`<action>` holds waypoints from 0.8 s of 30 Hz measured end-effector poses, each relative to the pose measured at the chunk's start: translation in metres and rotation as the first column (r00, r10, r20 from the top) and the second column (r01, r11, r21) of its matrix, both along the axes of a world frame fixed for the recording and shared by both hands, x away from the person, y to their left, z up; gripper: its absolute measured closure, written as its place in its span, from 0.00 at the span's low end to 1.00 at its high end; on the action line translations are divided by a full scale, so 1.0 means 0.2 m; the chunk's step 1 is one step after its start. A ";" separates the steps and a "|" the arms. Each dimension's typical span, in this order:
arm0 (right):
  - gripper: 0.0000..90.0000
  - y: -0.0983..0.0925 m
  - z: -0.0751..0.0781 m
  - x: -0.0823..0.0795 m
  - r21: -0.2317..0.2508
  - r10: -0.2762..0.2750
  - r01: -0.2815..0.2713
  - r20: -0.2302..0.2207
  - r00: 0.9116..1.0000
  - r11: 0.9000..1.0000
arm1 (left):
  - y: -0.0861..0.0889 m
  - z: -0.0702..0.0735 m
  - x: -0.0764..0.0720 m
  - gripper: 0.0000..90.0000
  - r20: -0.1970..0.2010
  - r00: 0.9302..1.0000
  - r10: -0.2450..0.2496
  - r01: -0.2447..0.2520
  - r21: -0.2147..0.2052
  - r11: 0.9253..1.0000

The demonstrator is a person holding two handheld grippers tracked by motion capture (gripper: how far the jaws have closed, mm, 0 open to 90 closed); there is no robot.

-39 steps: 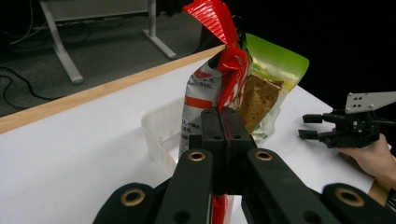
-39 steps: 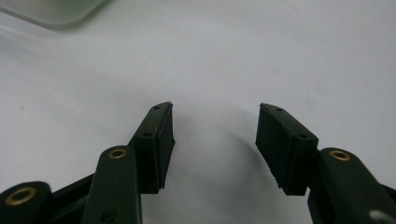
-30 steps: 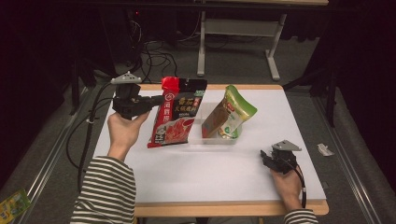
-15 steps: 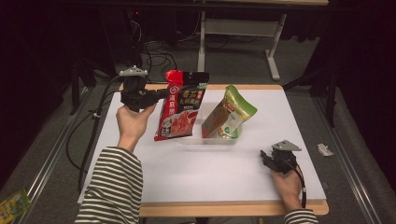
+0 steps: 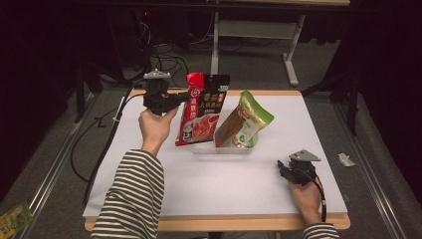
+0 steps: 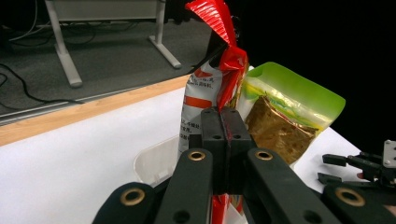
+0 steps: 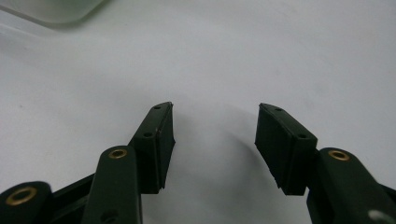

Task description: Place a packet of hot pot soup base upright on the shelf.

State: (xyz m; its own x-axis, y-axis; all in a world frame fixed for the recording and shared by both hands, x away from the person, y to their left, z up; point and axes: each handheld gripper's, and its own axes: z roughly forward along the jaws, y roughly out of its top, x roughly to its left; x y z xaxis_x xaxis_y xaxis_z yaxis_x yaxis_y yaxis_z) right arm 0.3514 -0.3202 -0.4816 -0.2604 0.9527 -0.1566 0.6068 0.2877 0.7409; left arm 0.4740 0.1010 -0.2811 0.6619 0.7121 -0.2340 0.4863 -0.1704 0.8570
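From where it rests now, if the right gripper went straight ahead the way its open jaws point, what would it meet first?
Probably the clear plastic tray. The right gripper lies low on the white table, jaws open and empty, and bare surface stretches ahead to the tray's corner, slightly left of its line, so it might just pass it.

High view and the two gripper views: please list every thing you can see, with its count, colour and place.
red pouch: 1, red with black top, held above the table's far left part, lower end at the clear tray
green pouch: 1, green and brown, leaning in the clear tray
clear tray: 1, see-through, table middle
table: 1, white top with wooden edge
wrapper: 1, yellow-green, floor at lower left
cables: several, black, floor behind the table
left gripper: 1, black, jaws shut on the red pouch's edge
right gripper: 1, black, jaws open, low over the table's near right
striped sleeve: 1, black and white, left arm
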 end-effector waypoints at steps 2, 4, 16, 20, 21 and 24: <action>0.53 0.00 0.00 0.00 0.000 0.001 -0.001 -0.003 1.000 1.000 | -0.02 -0.02 0.01 1.00 0.002 1.000 0.001 -0.001 -0.001 1.000; 0.53 0.00 0.00 0.00 -0.002 0.002 -0.002 -0.003 1.000 1.000 | -0.05 -0.04 0.01 1.00 0.003 1.000 -0.008 0.008 -0.008 1.000; 0.52 0.00 0.00 0.00 -0.008 0.001 -0.001 0.002 1.000 1.000 | -0.12 -0.14 0.00 1.00 -0.024 0.998 -0.054 0.055 0.053 0.997; 0.53 0.00 0.00 0.00 -0.008 0.001 -0.001 0.004 1.000 1.000 | -0.12 -0.14 0.01 1.00 -0.020 0.999 -0.044 0.045 0.051 0.998; 0.53 0.00 0.00 0.00 -0.008 0.001 -0.001 0.004 1.000 1.000 | -0.12 -0.14 0.01 1.00 -0.016 0.999 -0.041 0.042 0.053 0.998; 0.52 0.00 0.00 0.00 -0.009 0.002 -0.002 0.001 1.000 1.000 | -0.12 -0.14 0.01 1.00 0.001 1.000 -0.026 0.026 0.040 0.999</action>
State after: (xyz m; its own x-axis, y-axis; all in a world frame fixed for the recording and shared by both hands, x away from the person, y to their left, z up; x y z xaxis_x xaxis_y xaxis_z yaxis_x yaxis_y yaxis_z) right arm 0.3511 -0.3199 -0.4815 -0.2624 0.9508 -0.1650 0.6056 0.2954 0.7389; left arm 0.4767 0.0773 -0.3091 0.6808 0.7033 -0.2046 0.4797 -0.2171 0.8501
